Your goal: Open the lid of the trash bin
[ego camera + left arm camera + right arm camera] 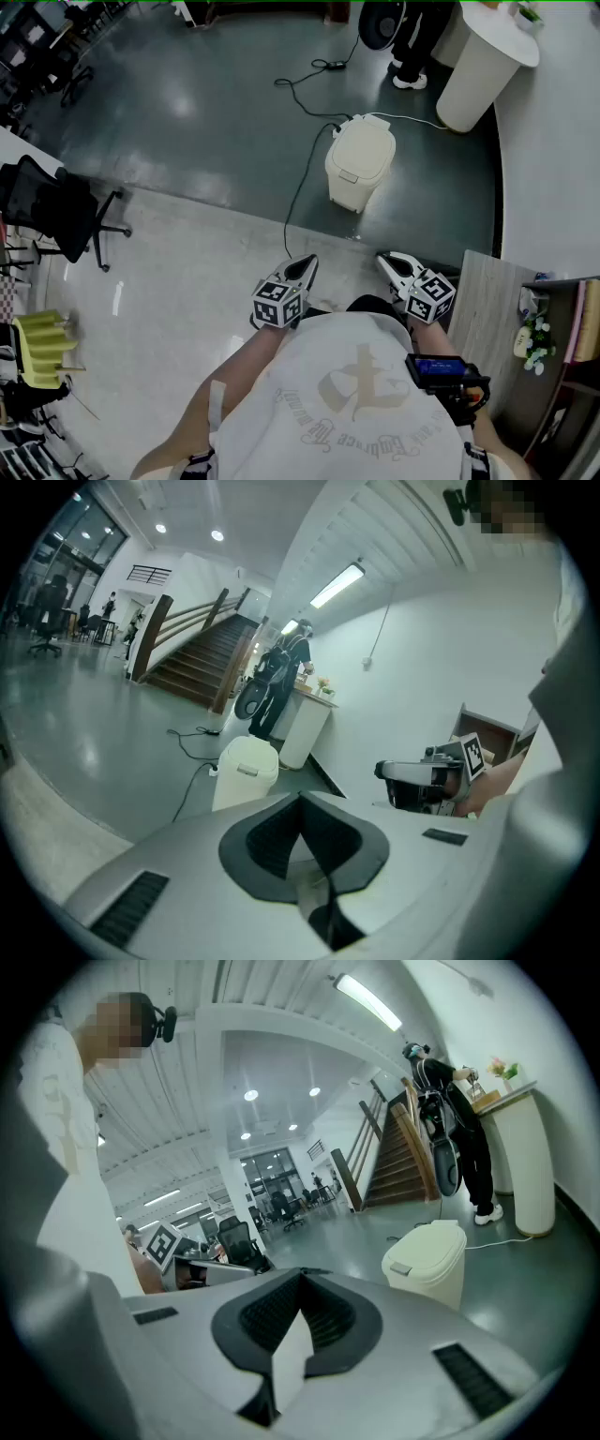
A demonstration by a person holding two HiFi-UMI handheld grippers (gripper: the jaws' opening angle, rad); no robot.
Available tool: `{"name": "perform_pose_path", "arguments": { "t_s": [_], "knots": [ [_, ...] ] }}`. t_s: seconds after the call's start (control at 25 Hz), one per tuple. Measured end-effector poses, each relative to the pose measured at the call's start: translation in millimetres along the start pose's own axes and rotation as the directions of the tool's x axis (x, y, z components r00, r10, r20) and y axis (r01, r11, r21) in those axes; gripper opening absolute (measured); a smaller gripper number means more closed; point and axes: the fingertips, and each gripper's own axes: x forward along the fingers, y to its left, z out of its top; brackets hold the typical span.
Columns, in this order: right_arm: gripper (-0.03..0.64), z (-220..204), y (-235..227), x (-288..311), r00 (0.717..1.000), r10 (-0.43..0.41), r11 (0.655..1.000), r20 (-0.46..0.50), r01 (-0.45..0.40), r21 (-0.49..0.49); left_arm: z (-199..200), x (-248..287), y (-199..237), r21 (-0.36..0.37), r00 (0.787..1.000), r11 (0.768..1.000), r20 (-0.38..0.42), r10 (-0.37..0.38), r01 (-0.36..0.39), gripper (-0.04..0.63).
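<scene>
- Far left — a black office chair (58, 208) stands where the pale floor meets the dark floor. Below it is a yellow rack (39, 347); I cannot tell what kind.
- Left gripper (307, 262) is held low in front of the person's torso. In the left gripper view its jaws are pressed together tip to tip, with nothing between them.
- A black cable (302, 178) runs up over the dark floor from near the grippers toward the back of the bin.
- Trash bin (359, 161) — cream, upright on the dark floor, lid down. It stands ahead of both grippers and well apart from them, and neither touches it.
- Right gripper (384, 261) is level with the left one and near it. In the right gripper view its jaws are closed on each other and hold nothing.
- Beyond the bin stands a white round counter (486, 58), with a person in dark clothes (412, 47) beside it.
- Far right — the corner of a wooden table (483, 300), just beside the right gripper.
</scene>
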Motion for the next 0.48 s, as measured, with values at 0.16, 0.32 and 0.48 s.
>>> {"name": "perform_pose_path", "arguments": {
  "t_s": [0.16,0.32,0.48],
  "knots": [
    [0.005,1.0,6.6,-11.4,1.0,-0.011,1.0,0.002,0.011,-0.011,6.9,-9.6,-3.8,0.006,1.0,1.0,0.018,0.007,-0.007,0.014],
    [0.003,-0.1,7.7,-25.9,1.0,-0.019,1.0,0.007,0.019,-0.013,3.5,-9.7,-14.5,0.006,1.0,1.0,0.022,0.002,-0.002,0.014],
    [0.003,-9.3,8.3,-40.3,1.0,-0.03,1.0,0.001,0.03,-0.007,-3.4,-8.1,-31.6,0.012,1.0,1.0,0.021,-0.015,0.015,0.014]
  ]
}}
